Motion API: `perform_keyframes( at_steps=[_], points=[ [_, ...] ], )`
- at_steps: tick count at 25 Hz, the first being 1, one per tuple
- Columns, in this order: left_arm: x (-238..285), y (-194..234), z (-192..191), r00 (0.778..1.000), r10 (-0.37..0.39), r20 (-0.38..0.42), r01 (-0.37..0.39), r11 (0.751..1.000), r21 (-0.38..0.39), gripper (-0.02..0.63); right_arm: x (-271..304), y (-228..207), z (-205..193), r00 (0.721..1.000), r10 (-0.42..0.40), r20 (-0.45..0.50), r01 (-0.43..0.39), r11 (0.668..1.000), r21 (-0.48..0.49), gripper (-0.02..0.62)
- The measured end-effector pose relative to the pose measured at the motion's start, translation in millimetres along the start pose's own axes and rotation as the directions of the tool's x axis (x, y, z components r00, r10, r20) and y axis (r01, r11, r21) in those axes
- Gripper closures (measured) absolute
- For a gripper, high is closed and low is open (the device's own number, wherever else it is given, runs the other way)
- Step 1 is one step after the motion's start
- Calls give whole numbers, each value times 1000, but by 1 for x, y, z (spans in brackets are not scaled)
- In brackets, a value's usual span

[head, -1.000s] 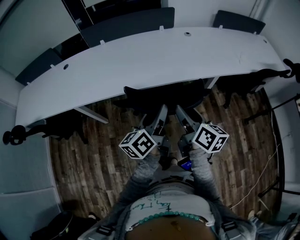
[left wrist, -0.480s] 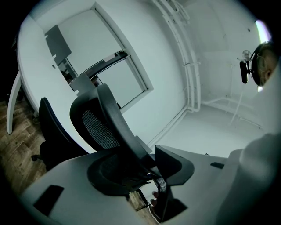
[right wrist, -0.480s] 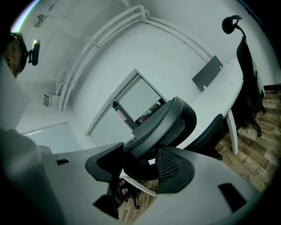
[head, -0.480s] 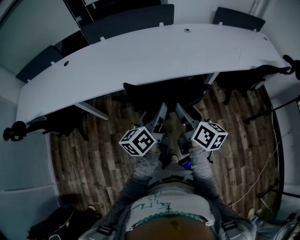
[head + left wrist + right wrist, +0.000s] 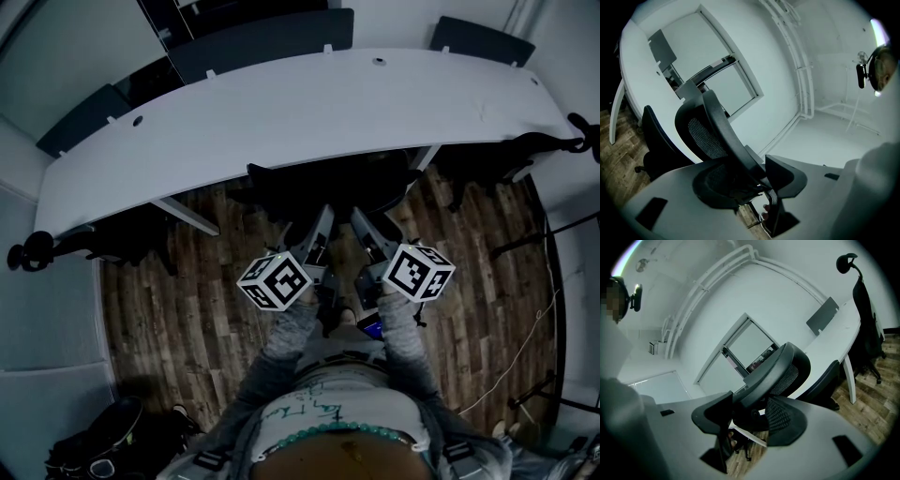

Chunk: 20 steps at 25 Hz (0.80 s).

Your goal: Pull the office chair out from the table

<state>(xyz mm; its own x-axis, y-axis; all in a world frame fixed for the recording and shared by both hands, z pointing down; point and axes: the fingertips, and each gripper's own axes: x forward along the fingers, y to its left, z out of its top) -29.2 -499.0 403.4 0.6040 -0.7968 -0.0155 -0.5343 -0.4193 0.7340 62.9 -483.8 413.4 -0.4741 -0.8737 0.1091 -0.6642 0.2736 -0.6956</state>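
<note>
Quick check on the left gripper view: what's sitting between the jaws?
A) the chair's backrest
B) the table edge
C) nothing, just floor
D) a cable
A: in the left gripper view, the dark backrest frame of the office chair runs down between the two jaws of the left gripper.

The black office chair (image 5: 328, 187), with a mesh back and a thick curved top rim, stands upright, pushed in at the near edge of the long, curved white table (image 5: 281, 108), its seat beneath the tabletop.
</note>
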Motion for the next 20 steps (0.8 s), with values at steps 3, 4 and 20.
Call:
perform_keyframes(
  at_steps=[3, 4, 20],
  points=[
    [-6, -3, -3, 1000, 2, 6, -2, 1000, 0, 400, -6, 3, -3, 1000, 8, 0, -8, 1000, 1, 371],
    [-9, -4, -4, 1000, 2, 9, -2, 1000, 0, 400, -8, 4, -4, 1000, 10, -1, -10, 1000, 0, 370],
    [-48, -26, -27, 997, 28, 71, -29, 1000, 12, 399, -48, 14, -21, 997, 66, -31, -67, 998, -17, 370]
  ],
)
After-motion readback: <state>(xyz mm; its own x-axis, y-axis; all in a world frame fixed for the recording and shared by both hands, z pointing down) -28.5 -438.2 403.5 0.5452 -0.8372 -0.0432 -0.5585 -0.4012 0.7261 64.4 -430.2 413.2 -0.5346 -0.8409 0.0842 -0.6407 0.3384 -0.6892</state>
